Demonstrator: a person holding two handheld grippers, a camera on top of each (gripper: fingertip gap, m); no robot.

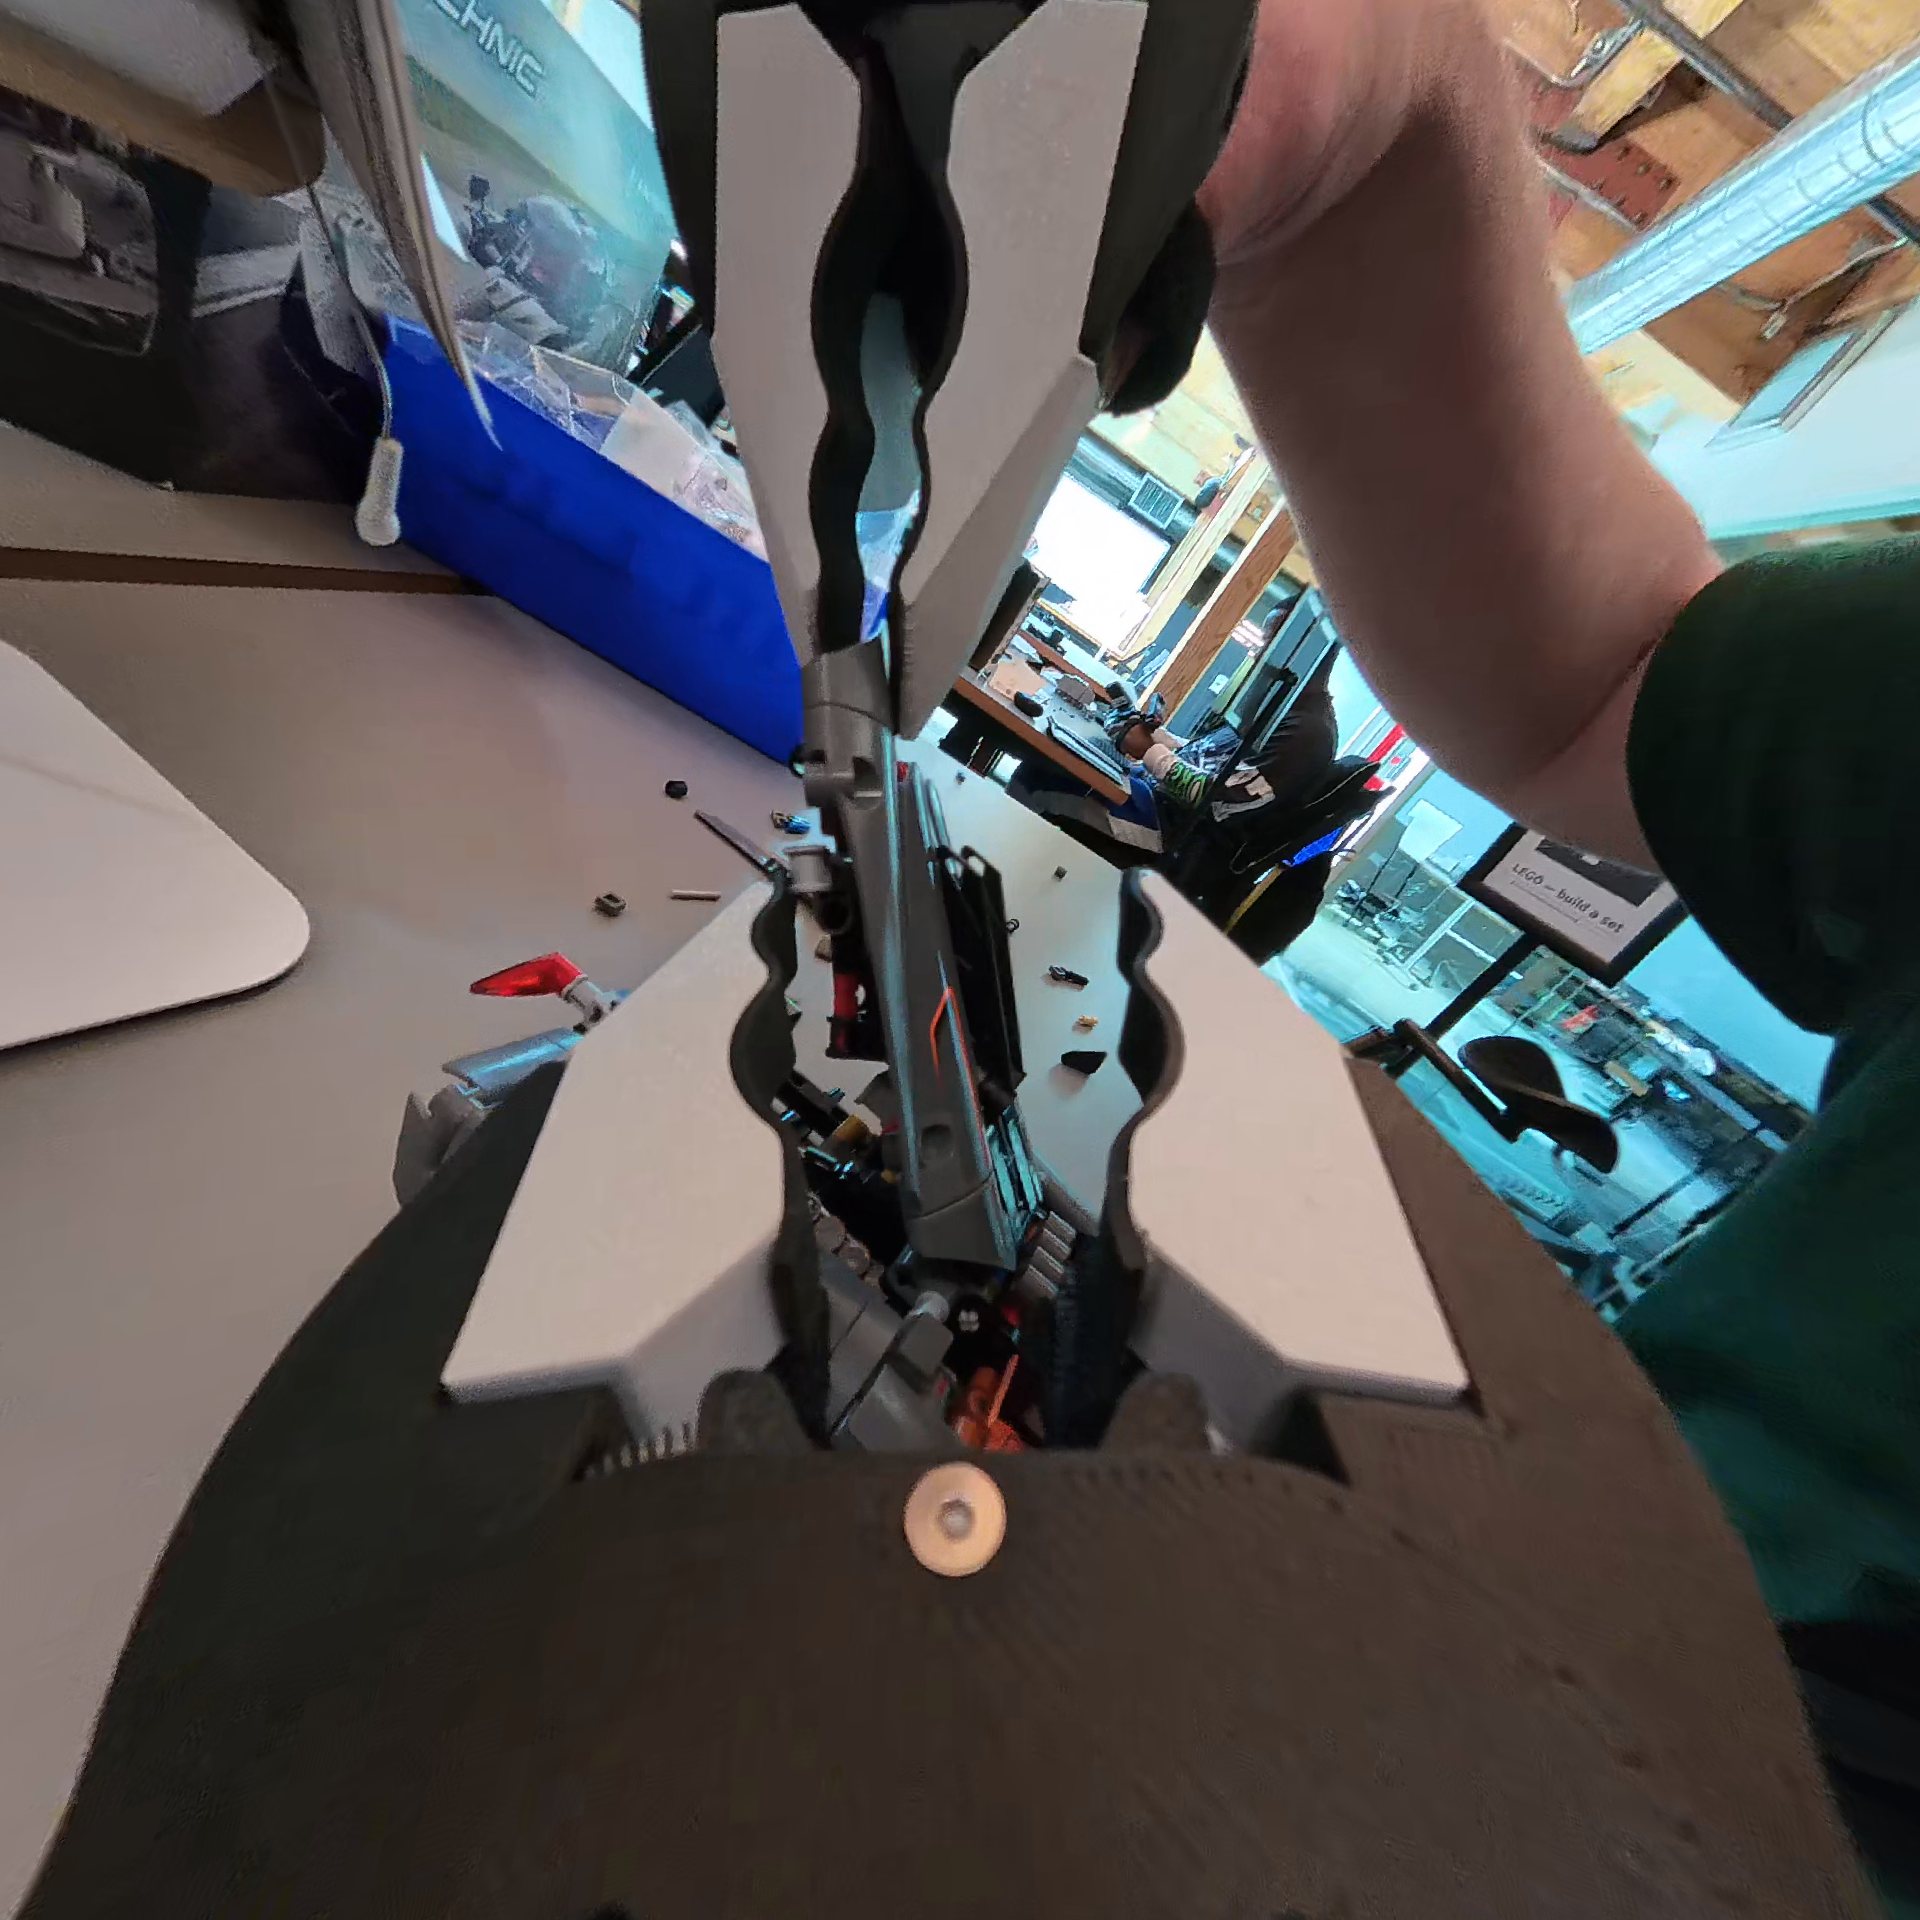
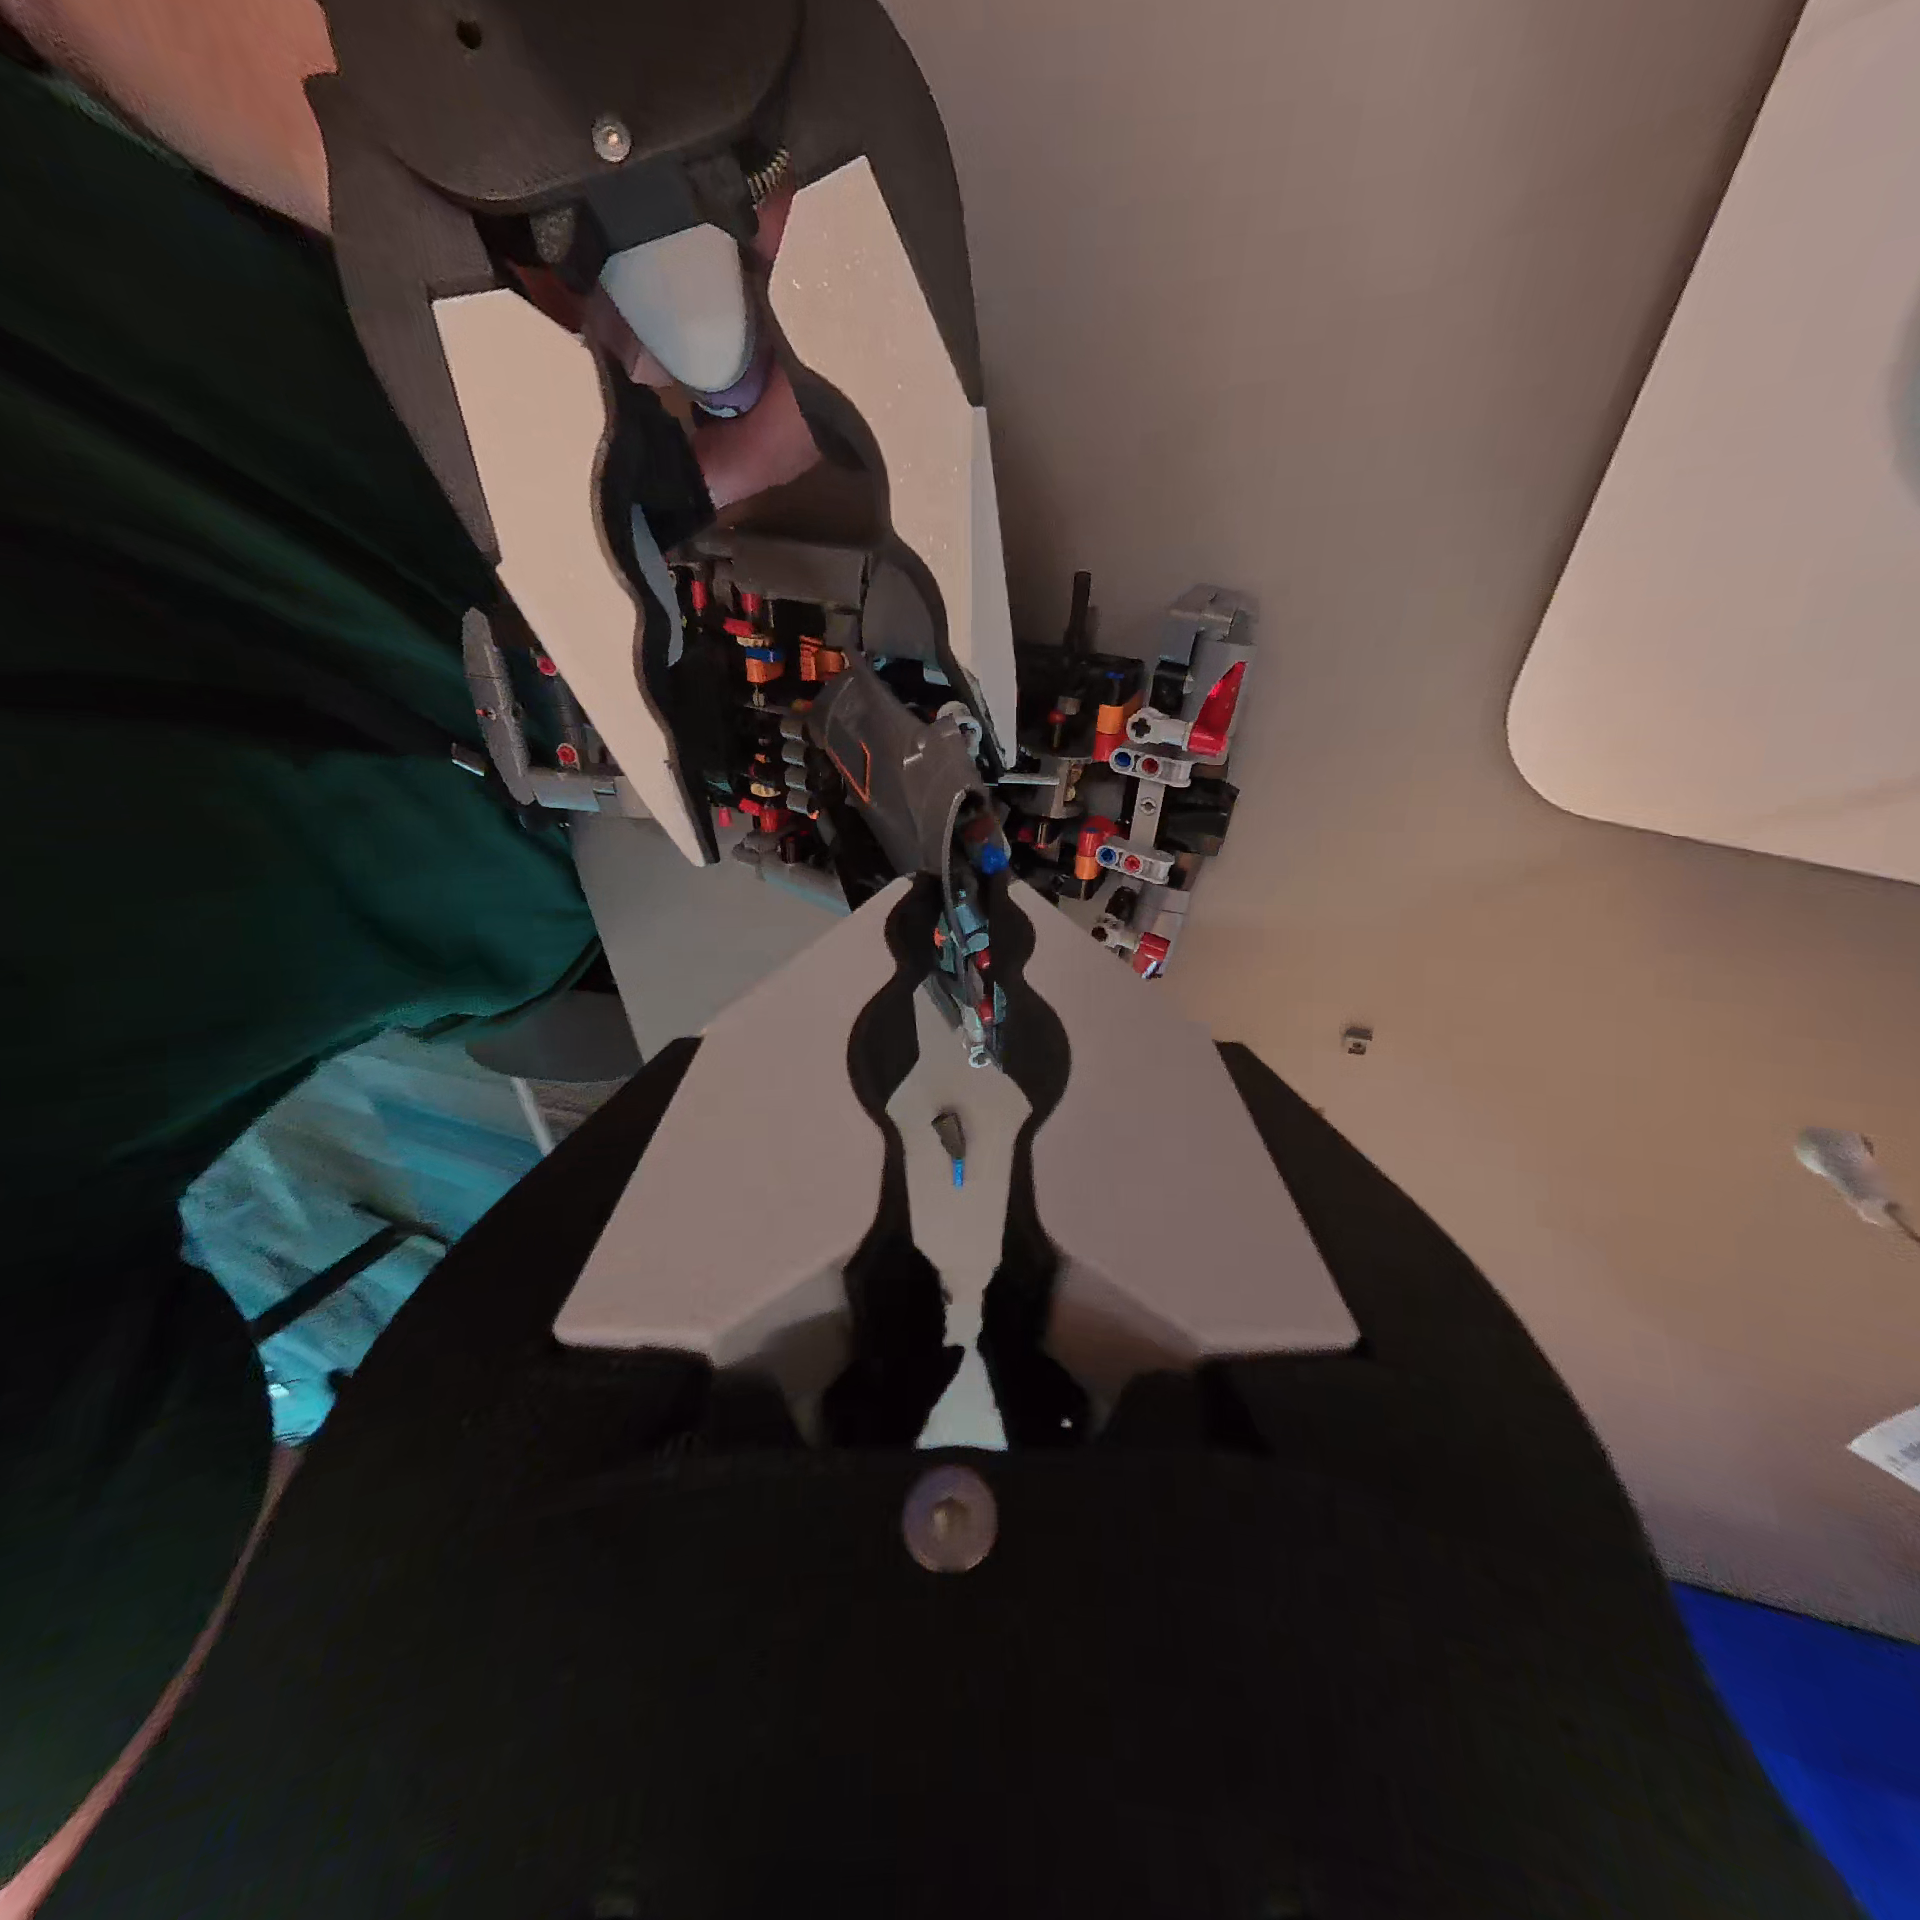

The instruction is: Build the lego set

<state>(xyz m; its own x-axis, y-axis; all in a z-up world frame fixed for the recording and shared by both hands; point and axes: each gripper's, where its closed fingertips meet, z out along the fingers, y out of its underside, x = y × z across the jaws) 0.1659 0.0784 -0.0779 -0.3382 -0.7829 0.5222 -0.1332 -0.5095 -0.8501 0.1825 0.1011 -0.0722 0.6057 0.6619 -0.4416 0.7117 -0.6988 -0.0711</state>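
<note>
A lego model (image 2: 1132, 790) of dark, grey, red and orange technic parts lies on the grey table (image 1: 312, 727). A long grey panel (image 1: 925, 1039) with an orange mark stands tilted over its middle and also shows in the right wrist view (image 2: 894, 769). My left gripper (image 1: 951, 894) straddles the model's middle section with its fingers on either side, gripping it. It shows from above in the right wrist view (image 2: 847, 810). My right gripper (image 2: 966, 894) is shut on the panel's far end, and comes down from the top of the left wrist view (image 1: 857, 665).
A blue bin (image 1: 582, 540) with bags and the set's box (image 1: 499, 156) stand at the table's back. A white board (image 1: 125, 894) lies left. Small loose parts (image 1: 613, 904) are scattered beyond the model. A person's forearm (image 1: 1455, 416) and green sleeve are on the right.
</note>
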